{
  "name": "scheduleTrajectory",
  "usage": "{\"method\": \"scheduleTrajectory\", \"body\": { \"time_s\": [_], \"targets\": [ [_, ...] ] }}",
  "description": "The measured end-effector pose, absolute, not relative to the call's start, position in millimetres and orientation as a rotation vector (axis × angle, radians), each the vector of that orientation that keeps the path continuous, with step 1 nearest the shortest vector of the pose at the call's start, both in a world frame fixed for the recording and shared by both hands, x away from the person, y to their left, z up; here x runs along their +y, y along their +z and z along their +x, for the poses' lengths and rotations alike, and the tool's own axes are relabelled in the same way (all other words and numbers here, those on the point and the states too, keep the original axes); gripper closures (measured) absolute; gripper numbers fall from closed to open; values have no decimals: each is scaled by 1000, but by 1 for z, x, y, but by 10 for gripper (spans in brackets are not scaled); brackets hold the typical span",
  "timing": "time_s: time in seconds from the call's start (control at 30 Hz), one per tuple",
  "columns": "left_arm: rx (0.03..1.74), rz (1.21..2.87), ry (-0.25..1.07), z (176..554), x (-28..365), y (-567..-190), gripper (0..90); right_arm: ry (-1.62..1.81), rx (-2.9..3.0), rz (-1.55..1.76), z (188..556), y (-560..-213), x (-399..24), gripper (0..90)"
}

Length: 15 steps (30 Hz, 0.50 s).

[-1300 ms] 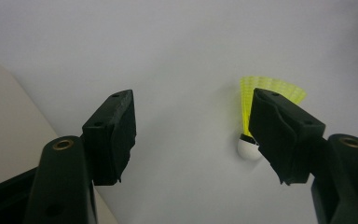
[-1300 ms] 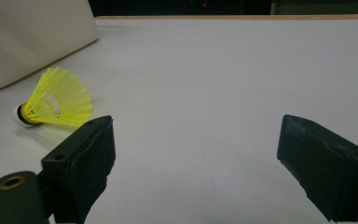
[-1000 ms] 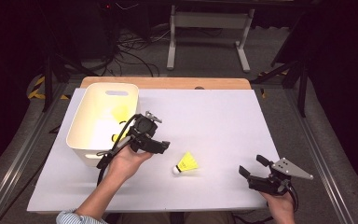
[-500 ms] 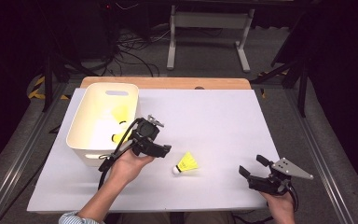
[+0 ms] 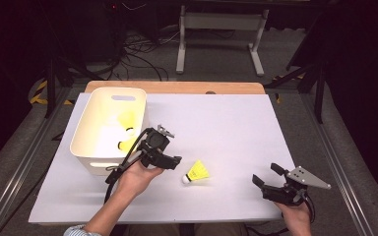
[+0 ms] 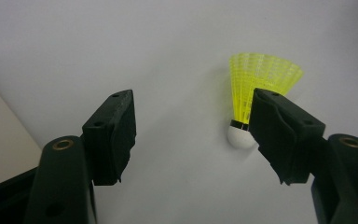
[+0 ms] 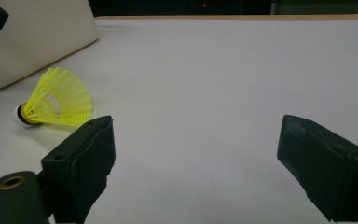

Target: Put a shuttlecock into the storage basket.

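Note:
A yellow shuttlecock (image 5: 196, 173) with a white cork lies on its side on the white table top (image 5: 226, 128). My left gripper (image 5: 170, 157) hovers just left of it, jaws open and empty. In the left gripper view the shuttlecock (image 6: 256, 84) lies beyond the open gripper (image 6: 193, 116), partly behind the right-hand jaw. My right gripper (image 5: 266, 173) rests open near the table's front right edge. In the right gripper view the shuttlecock (image 7: 58, 100) lies ahead to the left of the empty gripper (image 7: 198, 140).
A cream basket (image 5: 96, 164) stands at the left, just behind my left gripper, with yellow shuttlecocks (image 5: 125, 120) inside. Its wall (image 7: 32, 37) shows far left in the right gripper view. A wooden board edge (image 5: 177, 87) runs along the table's back.
My left gripper has drifted slightly to the right, toward the shuttlecock. The right gripper and the shuttlecock have stayed put.

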<state>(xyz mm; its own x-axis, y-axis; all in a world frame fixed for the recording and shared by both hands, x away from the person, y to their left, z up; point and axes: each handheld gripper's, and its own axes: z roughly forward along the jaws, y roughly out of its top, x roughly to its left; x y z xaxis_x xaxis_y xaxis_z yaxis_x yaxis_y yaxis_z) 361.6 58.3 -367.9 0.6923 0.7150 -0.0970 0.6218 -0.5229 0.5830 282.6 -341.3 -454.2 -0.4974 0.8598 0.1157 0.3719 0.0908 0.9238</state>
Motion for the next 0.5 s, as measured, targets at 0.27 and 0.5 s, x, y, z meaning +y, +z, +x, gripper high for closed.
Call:
{"method": "scheduleTrajectory", "body": {
  "time_s": [0.27, 0.5],
  "targets": [
    [1022, 2313, 204, 359, 57, -372, 331, 1398, 1913, 1206, 282, -454, -341, 121],
    [1027, 2319, 190, 358, 56, -378, 331, 1397, 1913, 1206, 282, -454, -341, 121]
  ]
}}
